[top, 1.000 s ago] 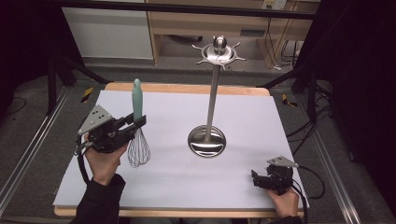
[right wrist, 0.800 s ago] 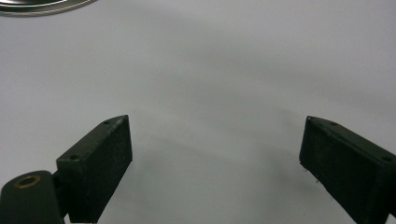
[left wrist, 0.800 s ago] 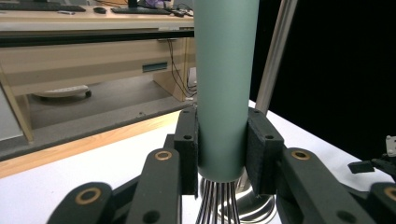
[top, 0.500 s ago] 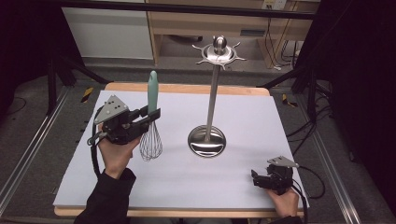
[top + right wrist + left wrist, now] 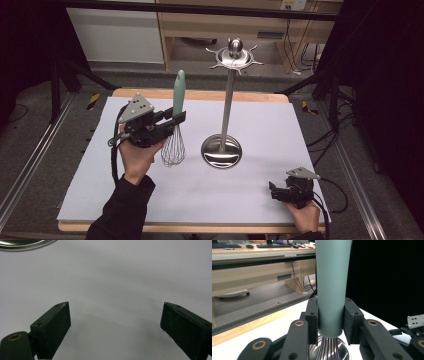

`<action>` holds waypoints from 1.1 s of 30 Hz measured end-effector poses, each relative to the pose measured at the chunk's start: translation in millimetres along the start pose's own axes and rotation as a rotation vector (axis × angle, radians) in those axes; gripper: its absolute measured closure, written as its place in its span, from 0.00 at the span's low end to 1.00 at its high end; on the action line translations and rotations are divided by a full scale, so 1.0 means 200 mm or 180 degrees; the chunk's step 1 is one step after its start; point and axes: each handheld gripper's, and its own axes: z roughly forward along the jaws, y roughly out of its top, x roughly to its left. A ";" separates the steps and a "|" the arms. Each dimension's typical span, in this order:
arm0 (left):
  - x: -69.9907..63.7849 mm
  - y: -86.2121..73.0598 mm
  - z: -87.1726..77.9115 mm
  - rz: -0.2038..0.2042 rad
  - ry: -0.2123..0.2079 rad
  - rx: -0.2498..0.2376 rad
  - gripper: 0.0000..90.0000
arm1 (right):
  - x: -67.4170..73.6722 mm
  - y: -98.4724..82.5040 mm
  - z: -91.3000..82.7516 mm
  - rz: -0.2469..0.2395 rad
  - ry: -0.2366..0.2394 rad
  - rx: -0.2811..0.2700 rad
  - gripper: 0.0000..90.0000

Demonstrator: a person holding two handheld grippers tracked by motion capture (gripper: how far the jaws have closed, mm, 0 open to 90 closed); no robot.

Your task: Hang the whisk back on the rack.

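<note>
White tabletop (image 5: 260, 200): your left gripper (image 5: 172, 120) pinches the whisk (image 5: 175, 130) upright, lifted just left of the steel hanging stand (image 5: 227, 100). Hooking it on remains. Your right gripper (image 5: 274, 189) rests near right, jaws spread.

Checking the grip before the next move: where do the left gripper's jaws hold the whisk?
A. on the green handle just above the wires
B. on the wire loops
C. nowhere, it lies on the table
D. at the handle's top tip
A: the left gripper clamps the whisk on its handle just above the wires.
</note>
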 end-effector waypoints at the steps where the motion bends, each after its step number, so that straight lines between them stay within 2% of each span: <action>1: -0.01 0.01 0.01 0.0008 -0.0005 0.0005 0.76 | 0.00 0.00 0.00 0.0002 0.0002 0.0001 0.11; 10: -0.05 0.06 0.07 0.0074 -0.0044 0.0005 0.76 | 0.00 0.00 0.00 0.0018 0.0011 0.0004 0.11; 24: -0.08 0.12 0.13 0.0091 -0.0068 0.0064 0.76 | 0.01 0.00 0.00 0.0023 0.0023 0.0005 0.11; 33: -0.11 0.15 0.16 0.0146 -0.0073 0.0077 0.76 | 0.00 0.00 0.00 0.0013 0.0018 0.0002 0.11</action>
